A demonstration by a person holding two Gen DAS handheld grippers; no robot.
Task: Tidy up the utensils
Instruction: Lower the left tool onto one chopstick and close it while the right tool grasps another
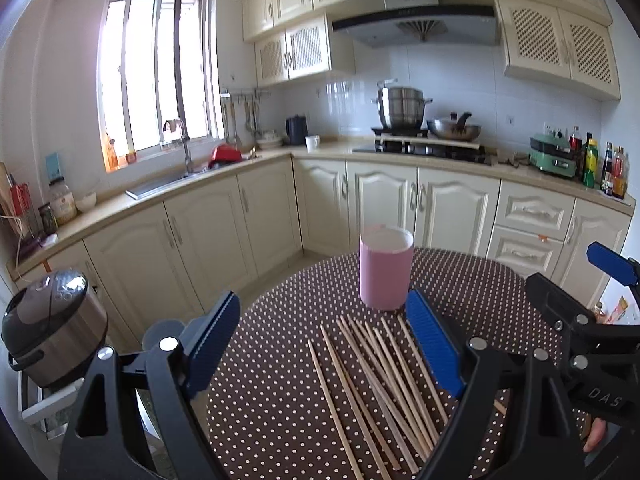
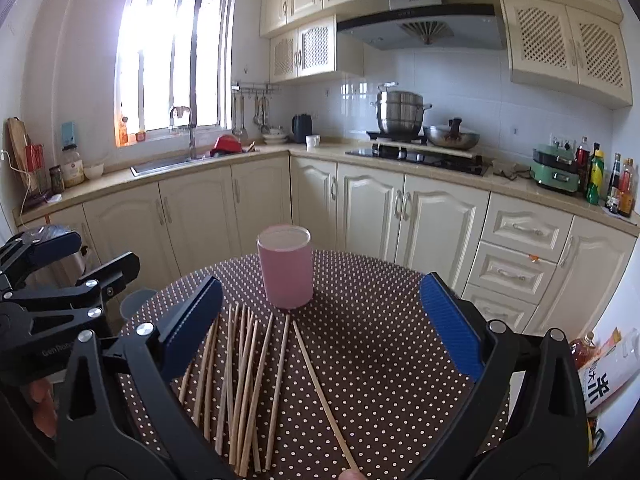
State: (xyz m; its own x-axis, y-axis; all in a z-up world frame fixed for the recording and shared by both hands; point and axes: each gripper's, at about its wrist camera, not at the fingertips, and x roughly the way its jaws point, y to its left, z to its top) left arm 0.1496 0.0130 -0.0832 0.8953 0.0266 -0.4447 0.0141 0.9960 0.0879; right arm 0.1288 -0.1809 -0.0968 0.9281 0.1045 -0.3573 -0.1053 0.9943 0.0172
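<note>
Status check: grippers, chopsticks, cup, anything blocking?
Left gripper open, empty. Right gripper open, empty. Chopsticks loose on the dotted tablecloth, pink cup upright behind them. Nothing in the way.

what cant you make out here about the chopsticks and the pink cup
- Pink cup contents: both views, its wall hides the bottom.
- Chopsticks near ends: right wrist view, cut off by the bottom edge and the right gripper; left wrist view, by the left gripper.
- Exact count: they overlap.

polka-dot table (image 2: 380, 320), pink cup (image 2: 285, 268), loose chopsticks (image 2: 248, 372)
</note>
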